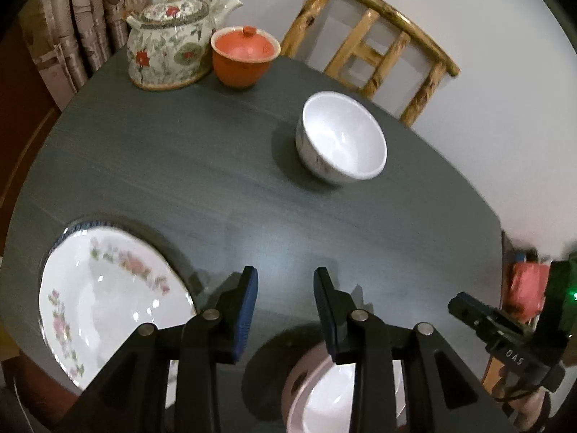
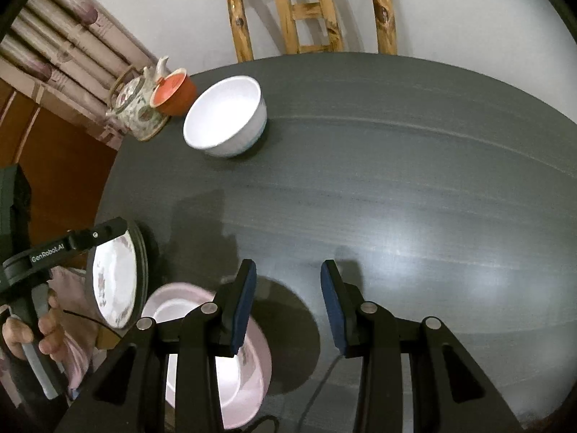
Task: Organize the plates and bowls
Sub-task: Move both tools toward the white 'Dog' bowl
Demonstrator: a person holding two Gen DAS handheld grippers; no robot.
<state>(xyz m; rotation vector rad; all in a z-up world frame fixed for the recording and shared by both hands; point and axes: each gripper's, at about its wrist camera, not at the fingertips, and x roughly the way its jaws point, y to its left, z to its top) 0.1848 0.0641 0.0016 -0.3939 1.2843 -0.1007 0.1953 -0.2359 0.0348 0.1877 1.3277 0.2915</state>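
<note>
on the dark table [image 2: 396, 180], i hold both grippers, left [image 1: 285, 288] and right [image 2: 288, 288], spread and empty above a pink bowl [image 2: 249, 371]; plates [image 1: 108, 288] sit stacked alongside, the white bowl [image 1: 342, 137] apart.

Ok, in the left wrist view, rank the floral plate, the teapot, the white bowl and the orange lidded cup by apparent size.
1. Floral plate, though it lies nearest the camera, which inflates it.
2. Teapot.
3. White bowl, close to the teapot, so this order is unsure.
4. Orange lidded cup.

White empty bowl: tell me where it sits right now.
The white empty bowl stands alone on the dark grey round table, toward the far edge by the bamboo chair, right of the orange lidded cup in the left wrist view.
</note>
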